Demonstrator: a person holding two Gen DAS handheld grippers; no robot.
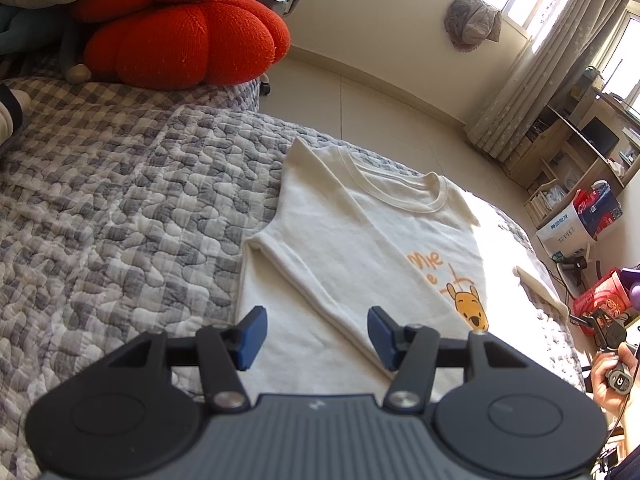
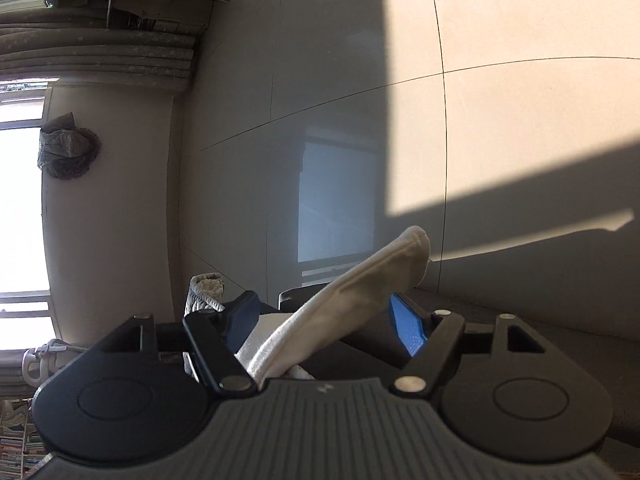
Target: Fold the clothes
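Note:
A cream T-shirt point(image 1: 360, 240) with a yellow bear print lies face up on the quilted bed cover point(image 1: 120, 208), collar away from me. Its left sleeve is folded in across the body. My left gripper point(image 1: 316, 314) hovers open over the shirt's lower part, with nothing between its fingers. At the bed's right edge lies the shirt's other sleeve point(image 1: 534, 282), and a hand holds the right gripper point(image 1: 610, 330) beside it. In the right wrist view a strip of cream cloth point(image 2: 360, 288) runs slantwise between the wide-apart jaws of my right gripper point(image 2: 322, 300); the pads do not press on it.
A red pumpkin cushion point(image 1: 188, 36) and a white pillow sit at the bed's far left. Beyond the bed are tiled floor point(image 2: 500, 120), curtains point(image 1: 532, 80), a wooden shelf unit point(image 1: 580, 152) and boxes point(image 1: 580, 216) on the right.

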